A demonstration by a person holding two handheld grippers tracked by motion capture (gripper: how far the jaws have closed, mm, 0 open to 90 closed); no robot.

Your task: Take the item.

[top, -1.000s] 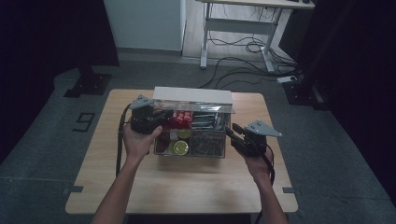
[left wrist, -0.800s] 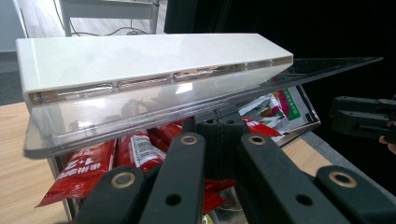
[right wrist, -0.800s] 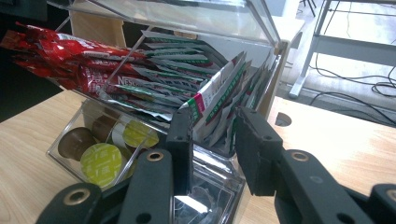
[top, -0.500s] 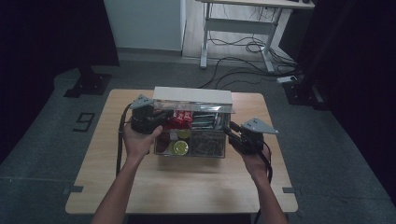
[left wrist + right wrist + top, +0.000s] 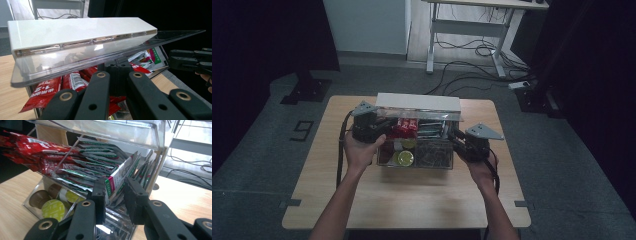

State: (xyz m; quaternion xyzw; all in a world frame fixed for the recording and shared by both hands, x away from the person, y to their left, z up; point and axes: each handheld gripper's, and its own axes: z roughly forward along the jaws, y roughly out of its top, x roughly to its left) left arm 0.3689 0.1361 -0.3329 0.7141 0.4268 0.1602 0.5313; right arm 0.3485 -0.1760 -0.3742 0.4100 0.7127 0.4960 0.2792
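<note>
Left jaws: the left gripper (image 5: pixel 117 72) has its jaws together, tucked under the raised lid, we judge to prop it open.
Right jaws: the right gripper (image 5: pixel 114 192) has just been closing its jaws, which stand apart around a green-and-white sachet (image 5: pixel 113 181), not yet pinching it as far as we can see.
Desk: the desk (image 5: pixel 412 200) carries the clear box (image 5: pixel 432 167) at its middle.
Lid: the lid (image 5: pixel 75 57) is tilted up so the right hand can reach inside.
Red sachets: the red sachets (image 5: pixel 30 147) are stacked at the box's left end.
Capsules: the capsules (image 5: pixel 52 208) sit in the low front compartment.
Hidden: we cannot make out the left jaw tips clearly through the lid's glare, nor the sachet's lower end behind its neighbours.
</note>
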